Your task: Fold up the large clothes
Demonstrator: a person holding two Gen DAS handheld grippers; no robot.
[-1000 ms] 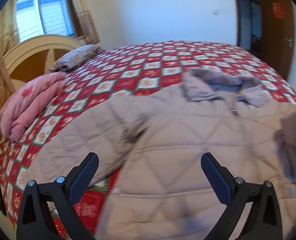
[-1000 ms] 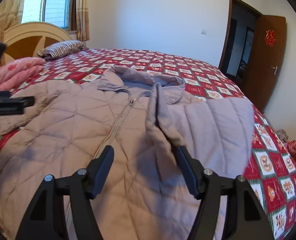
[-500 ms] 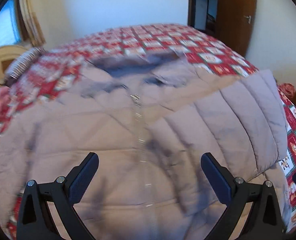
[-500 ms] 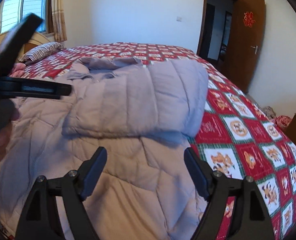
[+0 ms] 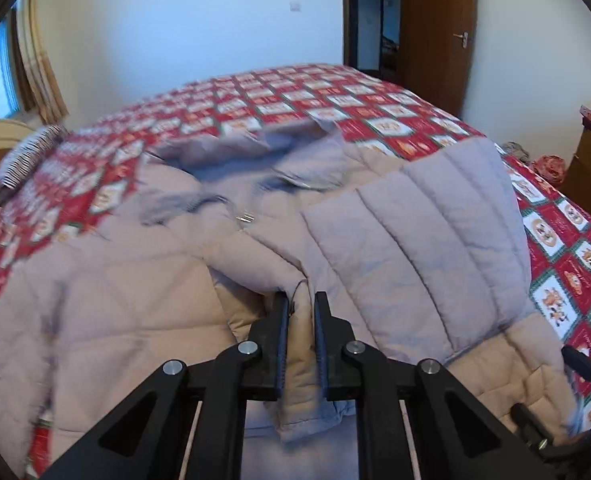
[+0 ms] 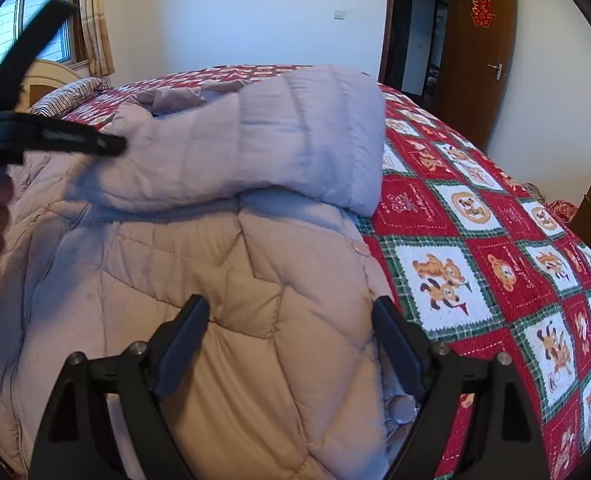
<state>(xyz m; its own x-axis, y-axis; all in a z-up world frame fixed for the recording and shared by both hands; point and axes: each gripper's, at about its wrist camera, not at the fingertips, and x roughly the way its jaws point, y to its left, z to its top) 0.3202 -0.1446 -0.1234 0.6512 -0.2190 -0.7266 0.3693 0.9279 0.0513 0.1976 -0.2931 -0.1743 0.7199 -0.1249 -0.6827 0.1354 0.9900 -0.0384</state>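
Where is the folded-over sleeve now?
In the right wrist view the sleeve lies across the jacket's chest, beyond the right gripper, its cuff by the left gripper.

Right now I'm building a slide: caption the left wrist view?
Left gripper shut on the coat's folded sleeve, on the quilt.

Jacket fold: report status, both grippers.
Left gripper shut on the sleeve, folded across the jacket. Right gripper over the jacket's edge, jaws opening, gripping nothing. Nothing in the way.
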